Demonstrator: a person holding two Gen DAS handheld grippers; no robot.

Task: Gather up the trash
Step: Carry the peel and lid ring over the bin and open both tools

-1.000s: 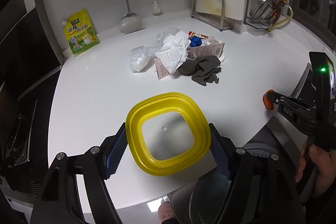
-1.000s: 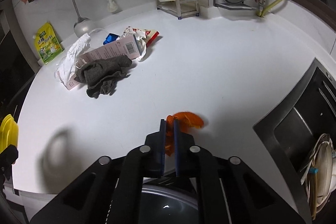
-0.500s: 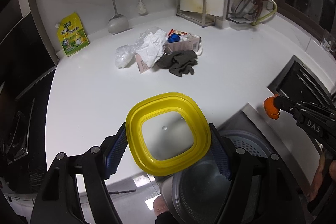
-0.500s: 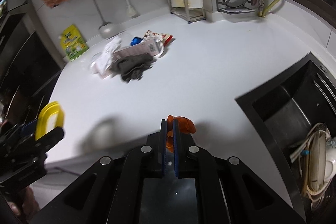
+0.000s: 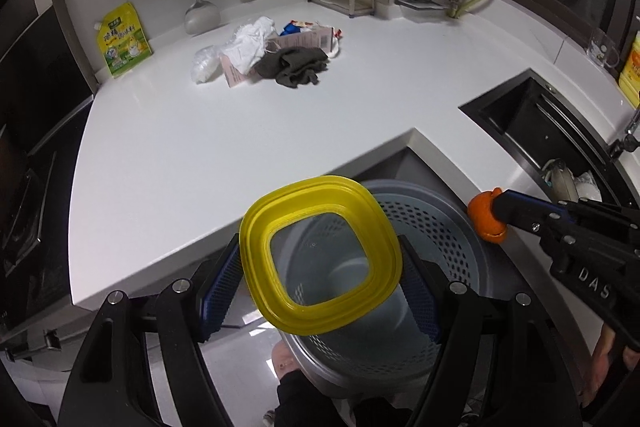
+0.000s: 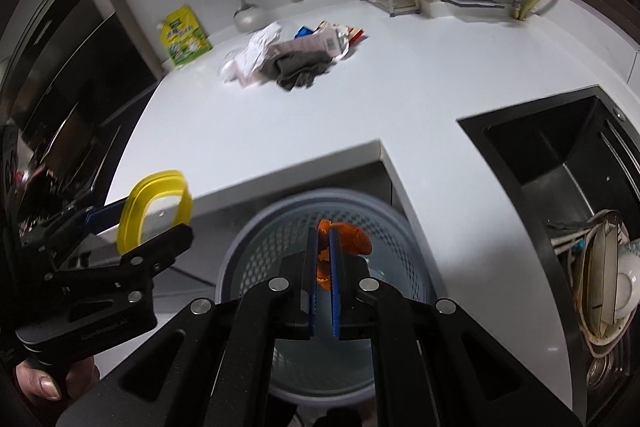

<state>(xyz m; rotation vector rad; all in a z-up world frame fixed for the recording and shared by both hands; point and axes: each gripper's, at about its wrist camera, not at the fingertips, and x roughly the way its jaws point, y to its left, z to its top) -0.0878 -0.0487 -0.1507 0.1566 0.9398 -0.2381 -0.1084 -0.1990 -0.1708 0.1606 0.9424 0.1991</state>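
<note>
Disposal is nearing: right gripper (image 6: 323, 259) is pinching orange peel (image 6: 344, 241), left gripper (image 5: 320, 275) clamping yellow lid (image 5: 320, 259), above grey bin (image 6: 280, 227), needing release.

An orange peel (image 6: 352, 237), curled and bright, is pinched between the right tongs (image 6: 323, 259) and hangs over the open mouth of the grey perforated bin (image 6: 280, 239) that stands below the desk edge. A yellow-rimmed square lid (image 5: 320, 255) with a clear centre sits clamped flat across the left tongs (image 5: 320, 287), tilted slightly, also above the bin. Far ahead of both tongs, a heap of trash (image 5: 272, 57) lies on the desk (image 5: 240, 131): white tissue, clear plastic, pink carton, dark grey rag.
</note>
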